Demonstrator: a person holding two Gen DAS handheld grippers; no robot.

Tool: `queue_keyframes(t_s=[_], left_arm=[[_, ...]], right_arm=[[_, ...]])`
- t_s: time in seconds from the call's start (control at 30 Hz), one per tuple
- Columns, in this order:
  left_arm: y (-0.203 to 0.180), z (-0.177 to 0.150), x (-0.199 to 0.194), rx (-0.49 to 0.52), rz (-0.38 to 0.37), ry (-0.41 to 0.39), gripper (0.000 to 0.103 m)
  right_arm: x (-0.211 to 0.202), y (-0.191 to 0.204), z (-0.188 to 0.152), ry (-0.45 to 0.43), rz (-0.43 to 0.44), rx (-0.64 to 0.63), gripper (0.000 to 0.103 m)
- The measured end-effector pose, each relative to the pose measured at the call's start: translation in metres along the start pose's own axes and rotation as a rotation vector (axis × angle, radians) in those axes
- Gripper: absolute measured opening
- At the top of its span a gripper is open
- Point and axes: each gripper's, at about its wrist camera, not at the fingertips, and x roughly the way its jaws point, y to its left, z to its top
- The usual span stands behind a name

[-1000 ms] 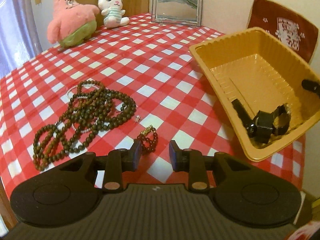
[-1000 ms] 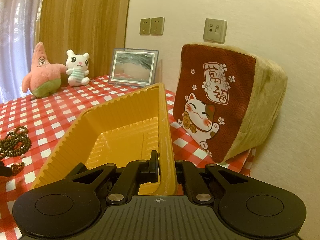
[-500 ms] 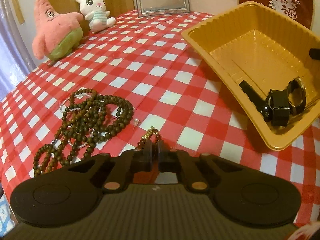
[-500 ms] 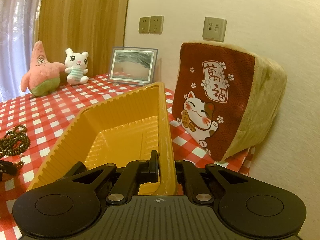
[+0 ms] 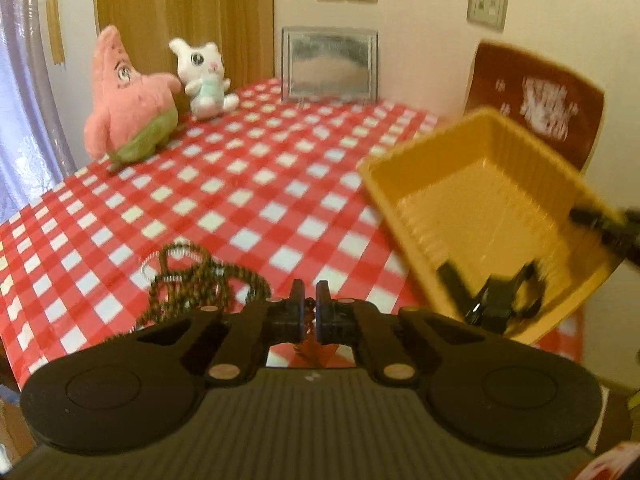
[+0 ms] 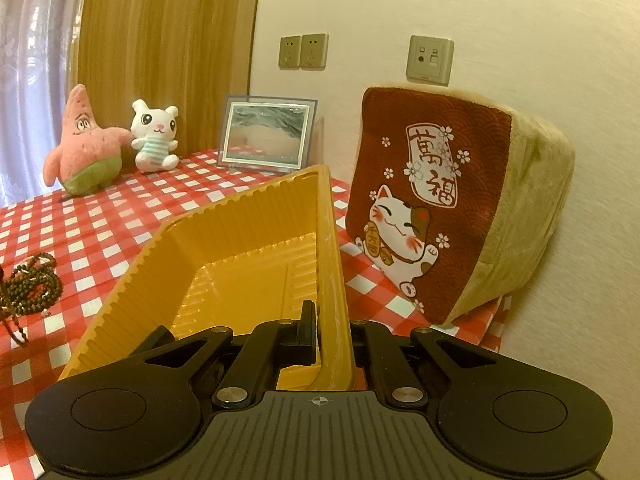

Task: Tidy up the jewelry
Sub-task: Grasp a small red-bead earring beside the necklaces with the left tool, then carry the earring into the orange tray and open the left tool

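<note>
The left gripper [image 5: 308,312] is closed on a small reddish bead bracelet [image 5: 309,330], which dangles just below its pads, lifted off the bench [image 5: 240,184]. It looks light, limp and likely to swing, so a pinch on the strand suits it. The right gripper [image 6: 326,334] is clamped on the near wall of the yellow tray [image 6: 248,248], tipping it. A black watch [image 5: 496,300] lies inside the tray. Left of the tray, a heap of brown bead necklaces [image 5: 192,280] waits. The bench between heap and tray is clear; the tray's raised rim is the edge to clear.
</note>
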Motion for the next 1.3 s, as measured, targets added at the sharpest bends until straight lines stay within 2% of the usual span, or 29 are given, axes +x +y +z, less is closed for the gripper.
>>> queue_keyframes(t_s=[0.17,0.33,0.63,0.8,1.03,1.2,1.3], left_arm=[[-0.003,0.022,-0.014,-0.036,-0.062,-0.052,0.004],[-0.022,0.038,-0.012,-0.017,-0.127,-0.076,0.004],[-0.075,0.056,0.018,0.012,-0.279,-0.064,0.004],[-0.096,0.058,0.040,0.002,-0.329,-0.029,0.004],[-0.109,0.056,0.067,-0.004,-0.350,0.030,0.004],[-0.113,0.057,0.079,-0.001,-0.336,0.054,0.004],[-0.111,0.057,0.080,-0.021,-0.327,0.053,0.013]], right_arm=[[0.000,0.000,0.000,0.000,0.000,0.000,0.005],[-0.001,0.001,0.001,-0.004,0.001,0.004,0.005],[-0.002,0.002,0.002,-0.004,0.002,0.007,0.005],[-0.002,0.003,0.002,-0.004,0.003,0.009,0.005],[-0.001,0.002,0.001,-0.003,0.001,0.018,0.005],[-0.001,0.001,0.001,-0.003,0.001,0.021,0.005],[0.000,0.001,0.001,-0.003,0.001,0.020,0.005]])
